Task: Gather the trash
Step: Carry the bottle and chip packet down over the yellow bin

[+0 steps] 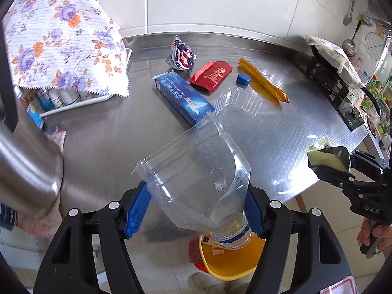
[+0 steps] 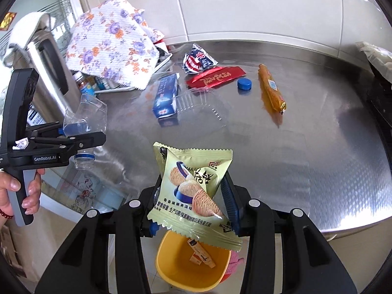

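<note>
My left gripper (image 1: 196, 208) is shut on a cut clear plastic bottle (image 1: 196, 178), neck down, above a yellow bin (image 1: 232, 259) on the floor. My right gripper (image 2: 193, 203) is shut on a pale green snack wrapper (image 2: 193, 188), held over the same yellow bin (image 2: 193, 269). On the steel table (image 2: 306, 159) lie a blue box (image 1: 183, 96), a red packet (image 1: 212, 74), a blue bottle cap (image 1: 243, 79), an orange wrapped stick (image 1: 263, 83), a crumpled wrapper (image 1: 182, 56) and a clear plastic tray (image 1: 242, 105). The left gripper also shows in the right wrist view (image 2: 80, 139).
A floral cloth (image 1: 63, 39) covers a rack of small bottles at the back left. A steel kettle (image 1: 27, 171) stands at the left table edge. A stove with a covered pan (image 1: 335, 68) sits at the right. Tiled wall behind.
</note>
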A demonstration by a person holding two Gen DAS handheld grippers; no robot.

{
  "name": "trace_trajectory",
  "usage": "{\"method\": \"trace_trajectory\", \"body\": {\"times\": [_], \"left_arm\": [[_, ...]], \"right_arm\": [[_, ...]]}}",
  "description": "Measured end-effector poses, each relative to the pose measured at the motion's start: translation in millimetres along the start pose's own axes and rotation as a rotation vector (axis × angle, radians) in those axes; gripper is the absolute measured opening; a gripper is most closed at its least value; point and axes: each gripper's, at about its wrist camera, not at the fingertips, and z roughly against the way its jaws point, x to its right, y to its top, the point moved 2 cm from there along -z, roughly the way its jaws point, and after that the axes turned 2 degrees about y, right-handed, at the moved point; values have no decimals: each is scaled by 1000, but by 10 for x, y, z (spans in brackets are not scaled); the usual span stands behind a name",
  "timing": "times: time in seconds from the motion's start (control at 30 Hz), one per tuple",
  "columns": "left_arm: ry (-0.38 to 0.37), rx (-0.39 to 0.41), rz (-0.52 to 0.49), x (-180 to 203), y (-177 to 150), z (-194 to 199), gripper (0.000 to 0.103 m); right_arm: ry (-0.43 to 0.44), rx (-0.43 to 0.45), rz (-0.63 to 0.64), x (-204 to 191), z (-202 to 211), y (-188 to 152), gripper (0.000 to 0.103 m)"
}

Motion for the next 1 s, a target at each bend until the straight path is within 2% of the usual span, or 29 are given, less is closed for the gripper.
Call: {"method": "trace_trajectory", "body": {"times": [0.37, 0.63, 0.83, 1.0], "left_arm": [[48, -7, 28, 254, -424, 286, 68], [72, -44, 27, 621, -948, 496, 68], [57, -105, -12, 839, -1313, 422, 68], [19, -176, -60, 928, -1549, 159, 68]], "right_arm": [[52, 5, 21, -62, 300, -342, 45], [99, -5, 37, -111, 604, -742, 45], [125, -30, 28, -103, 710, -1067, 46], [137, -82, 4, -75, 571, -1328, 46]]}}
